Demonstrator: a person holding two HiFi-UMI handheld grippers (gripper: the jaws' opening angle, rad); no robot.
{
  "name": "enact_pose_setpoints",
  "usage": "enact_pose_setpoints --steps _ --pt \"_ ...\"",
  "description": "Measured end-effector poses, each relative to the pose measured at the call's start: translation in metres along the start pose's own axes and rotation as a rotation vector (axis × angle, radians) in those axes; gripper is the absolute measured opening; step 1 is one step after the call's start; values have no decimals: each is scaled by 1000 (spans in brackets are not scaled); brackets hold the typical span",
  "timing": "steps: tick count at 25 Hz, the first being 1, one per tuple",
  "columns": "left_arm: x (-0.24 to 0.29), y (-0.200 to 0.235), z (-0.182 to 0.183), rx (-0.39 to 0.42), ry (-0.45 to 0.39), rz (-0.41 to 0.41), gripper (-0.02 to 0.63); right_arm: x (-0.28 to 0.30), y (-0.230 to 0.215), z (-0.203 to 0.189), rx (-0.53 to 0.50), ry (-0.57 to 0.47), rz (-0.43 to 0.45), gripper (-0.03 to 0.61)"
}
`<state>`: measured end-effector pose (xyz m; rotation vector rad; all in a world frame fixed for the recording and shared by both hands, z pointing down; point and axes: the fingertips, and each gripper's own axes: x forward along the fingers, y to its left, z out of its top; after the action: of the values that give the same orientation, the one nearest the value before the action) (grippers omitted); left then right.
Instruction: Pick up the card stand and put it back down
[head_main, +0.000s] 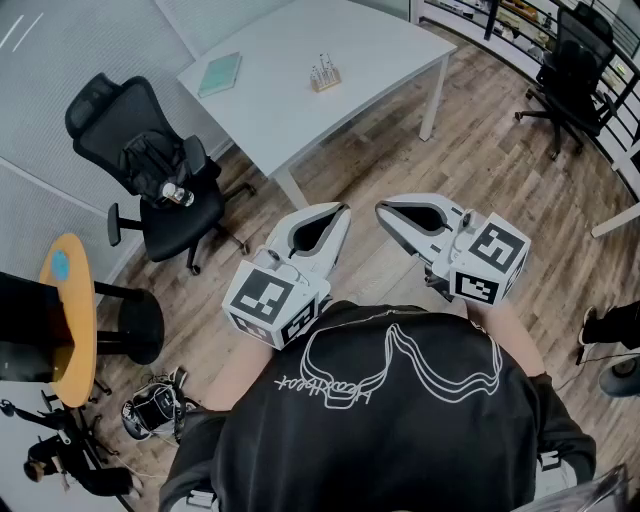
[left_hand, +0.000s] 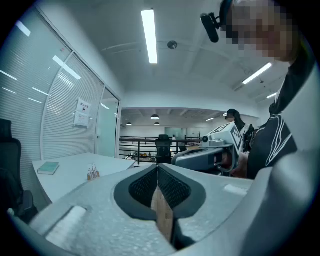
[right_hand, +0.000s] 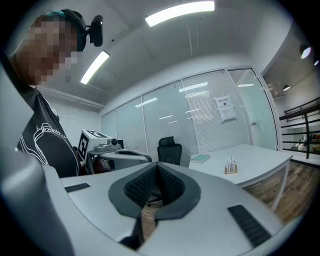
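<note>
A small wooden card stand (head_main: 325, 75) with clear holders stands near the middle of the white table (head_main: 290, 100). It also shows far off in the left gripper view as the card stand (left_hand: 92, 173) and in the right gripper view as the card stand (right_hand: 230, 166). My left gripper (head_main: 343, 210) and my right gripper (head_main: 382, 210) are held side by side in front of my chest, well short of the table. Both are shut with nothing between the jaws. In the left gripper view my left gripper (left_hand: 158, 169) has its jaws meeting; in the right gripper view my right gripper (right_hand: 158, 165) looks the same.
A teal notebook (head_main: 220, 74) lies at the table's left end. A black office chair (head_main: 150, 170) with things on its seat stands left of the table. A round yellow side table (head_main: 70, 315) and a black stool (head_main: 140, 325) are at the left. Another black chair (head_main: 570, 75) stands at the far right on the wooden floor.
</note>
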<state>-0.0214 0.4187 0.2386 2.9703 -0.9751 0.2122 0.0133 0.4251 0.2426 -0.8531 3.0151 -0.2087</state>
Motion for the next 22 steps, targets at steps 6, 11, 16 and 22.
enact_pose_setpoints --steps 6,11,16,22 --pt "5 -14 0 3 8 -3 15 -14 1 -1 2 3 4 8" --pt "13 -18 -3 -2 25 -2 15 -19 -9 -5 12 6 -12 9" --pt "22 -13 0 -12 13 10 15 -23 -19 -6 32 -5 -11 9" --pt "45 -1 4 -12 9 -5 15 -21 -46 -6 29 -2 -51 9"
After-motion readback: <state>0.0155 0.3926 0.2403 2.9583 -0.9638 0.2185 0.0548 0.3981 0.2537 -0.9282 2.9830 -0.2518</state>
